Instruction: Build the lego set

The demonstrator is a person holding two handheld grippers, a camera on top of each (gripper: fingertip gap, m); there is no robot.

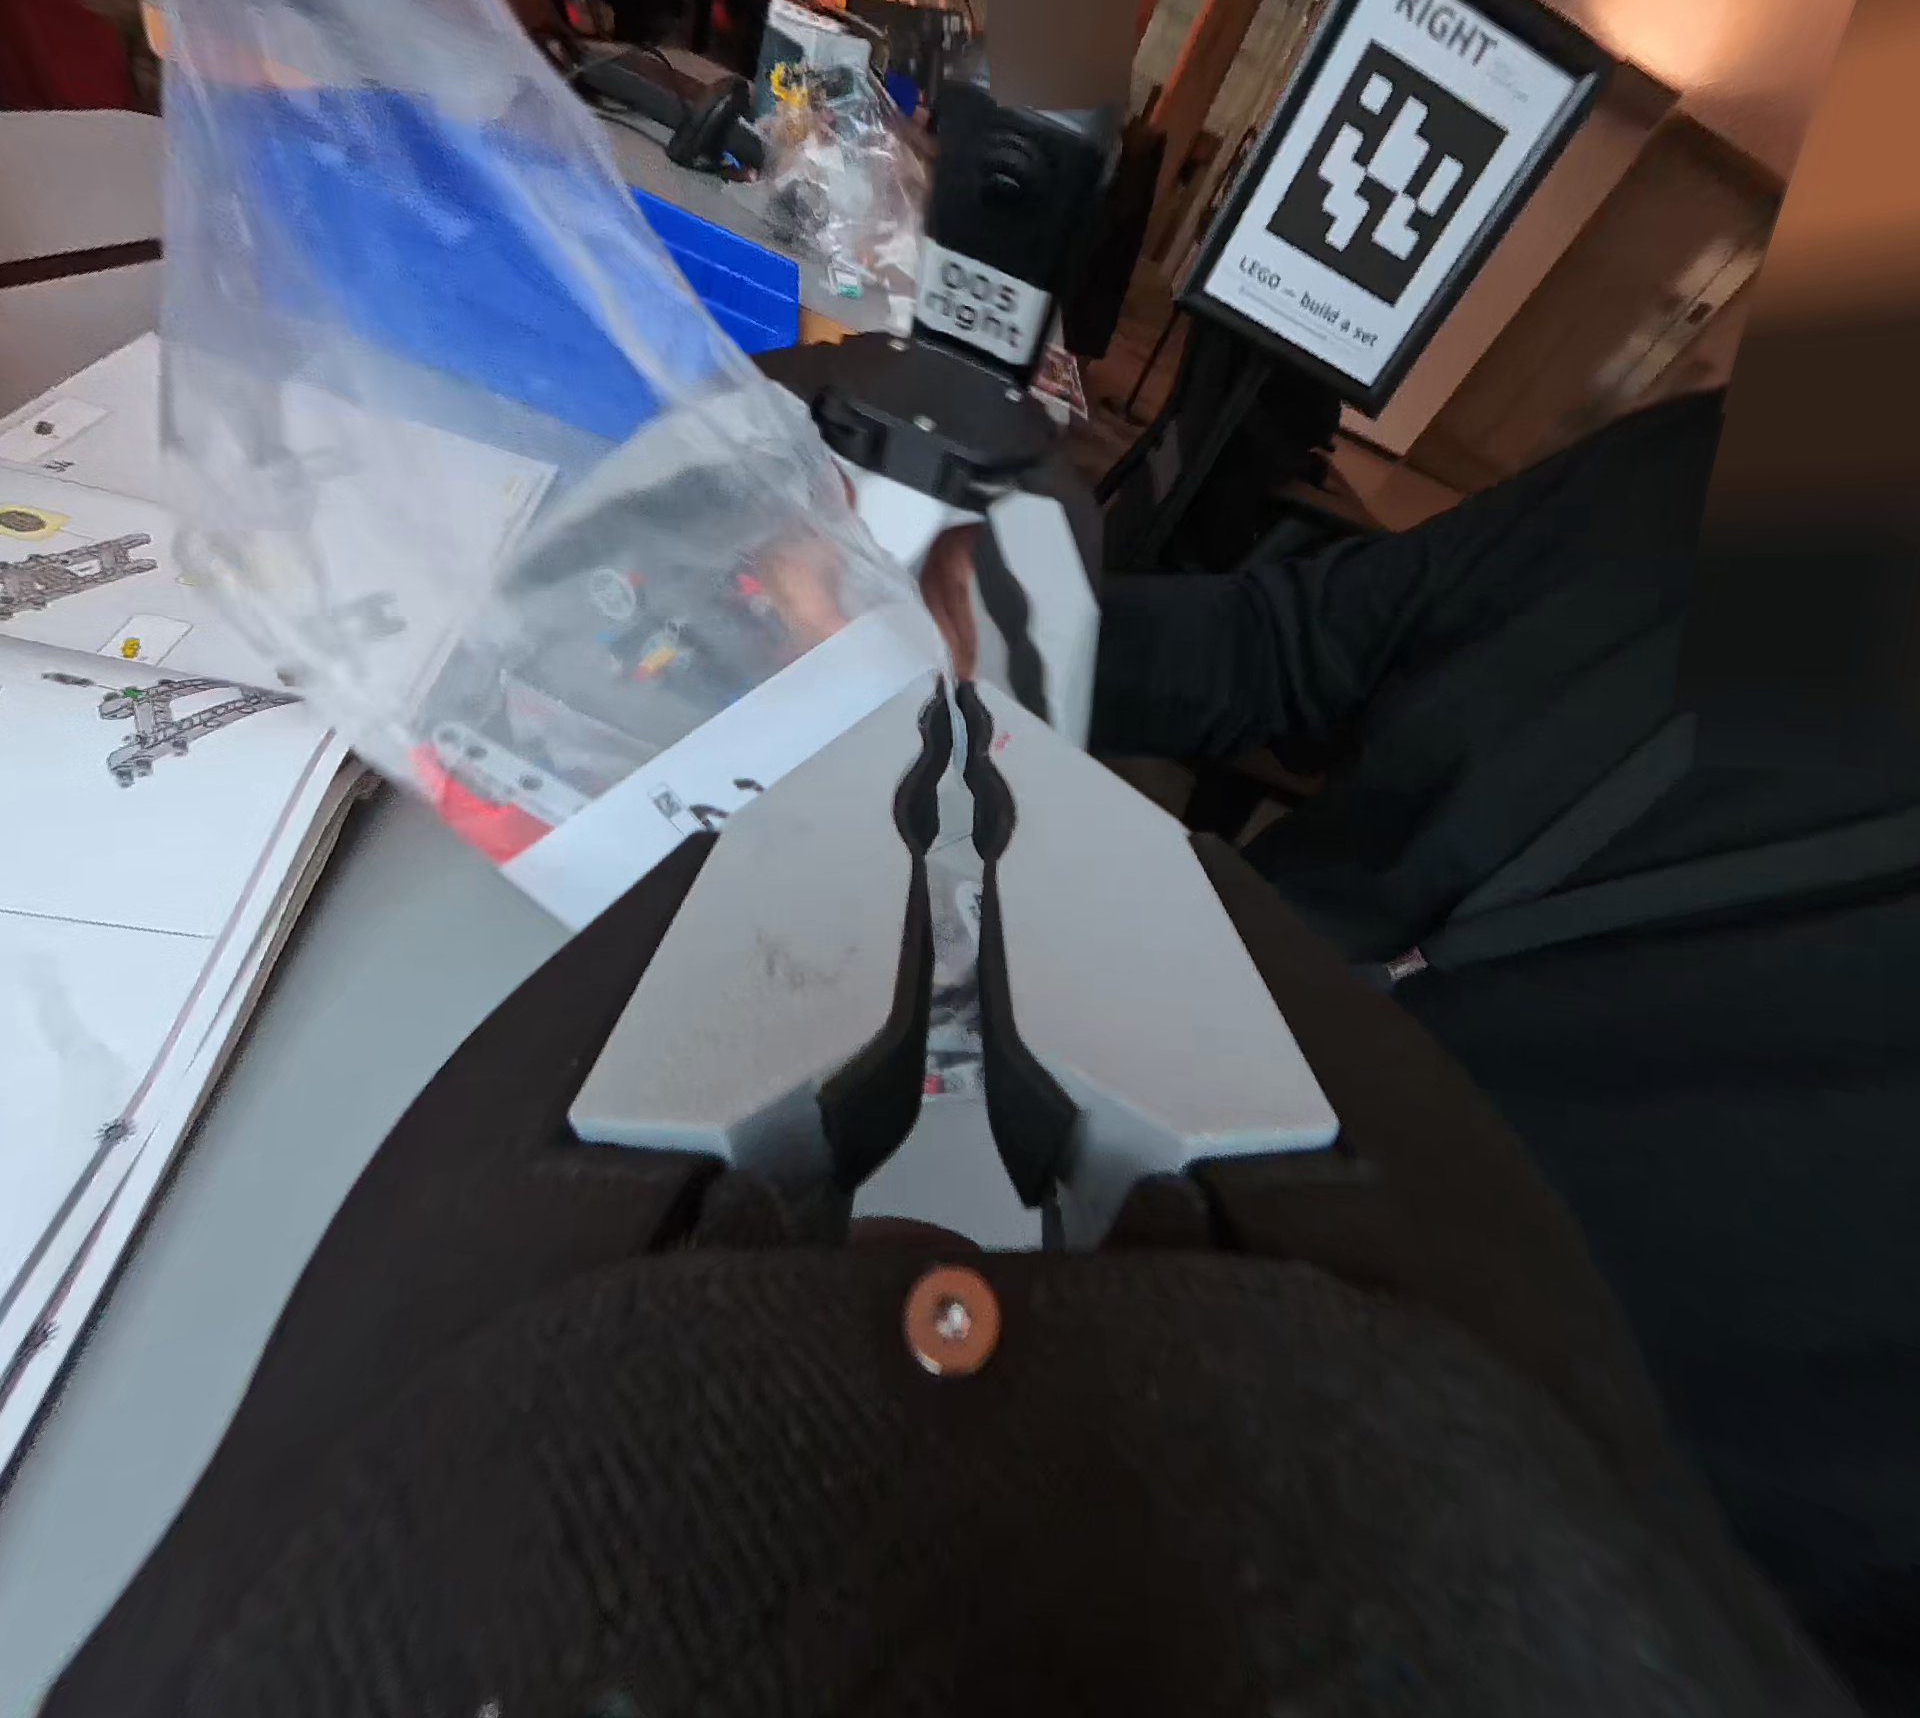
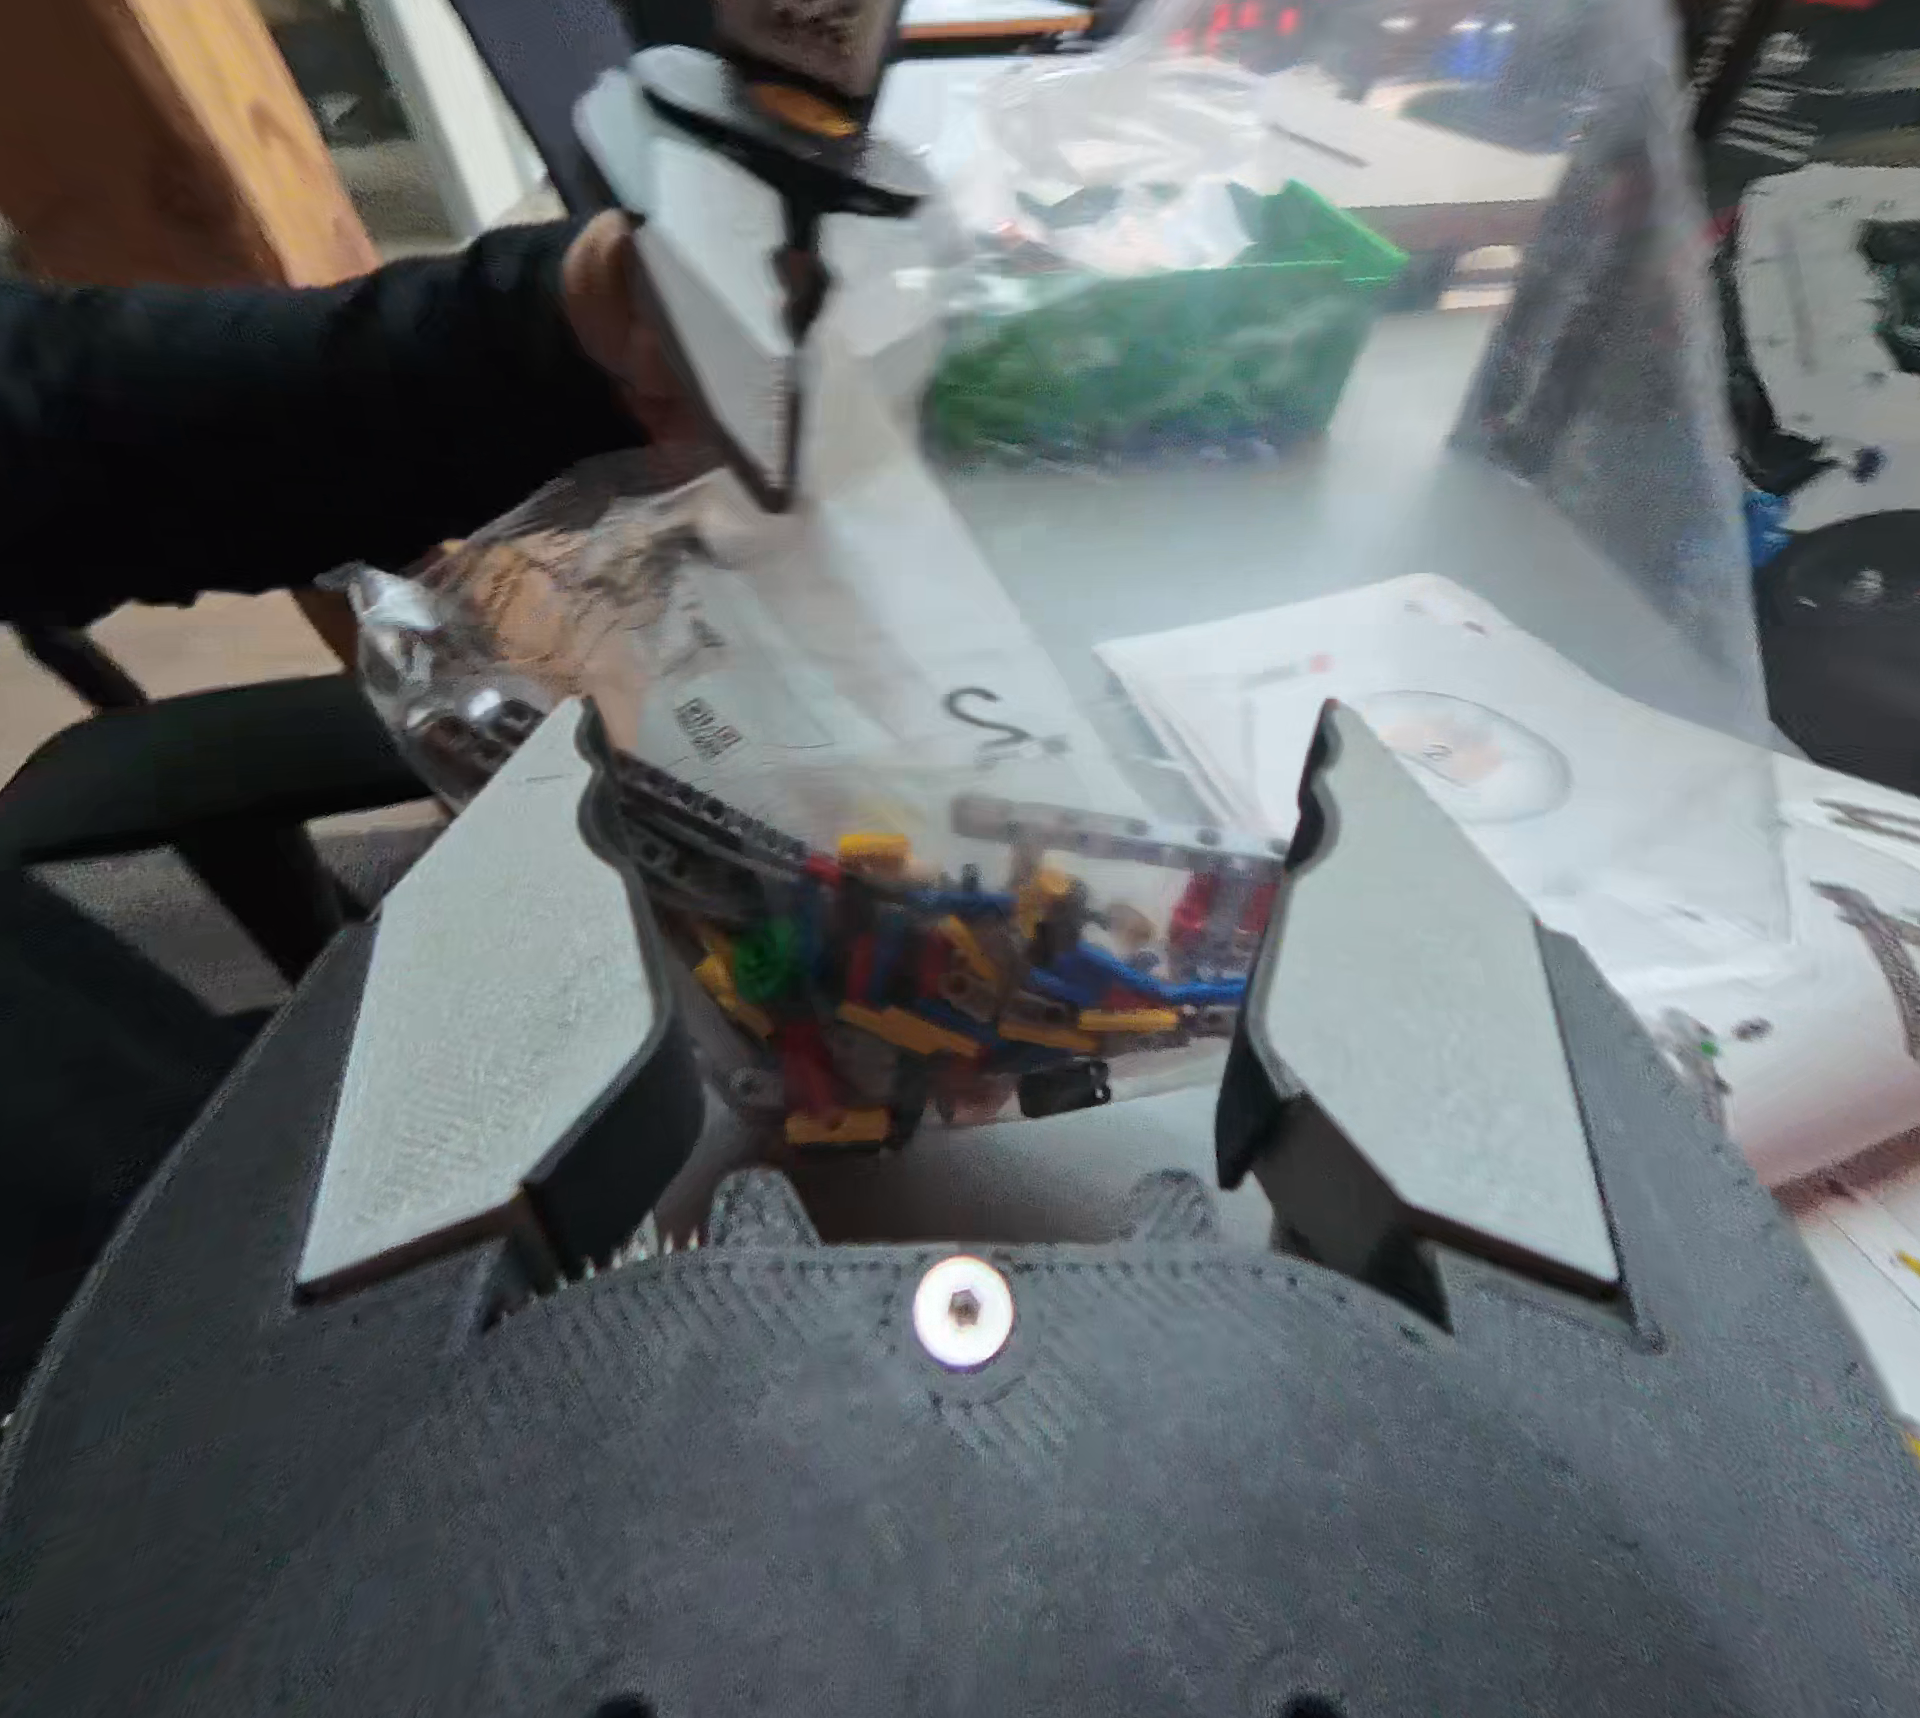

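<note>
A clear plastic bag (image 1: 416,297) holds several small coloured lego pieces (image 2: 935,972) in its lower end. My left gripper (image 1: 956,694) is shut on an edge of the bag and holds it up above the table. It also shows in the right wrist view (image 2: 781,473), pinching the plastic. My right gripper (image 2: 956,723) is open, one finger on each side of the bag's filled end, with the plastic not pinched. It also shows in the left wrist view (image 1: 977,567), just behind the bag.
An open instruction booklet (image 1: 156,785) lies on the grey table (image 1: 343,993); it also shows in the right wrist view (image 2: 1455,733). A blue bin (image 1: 727,266) and a green bin (image 2: 1143,349) stand farther back. A framed sign (image 1: 1392,162) stands to the right. About 5 centimetres separates my left fingertips from my right.
</note>
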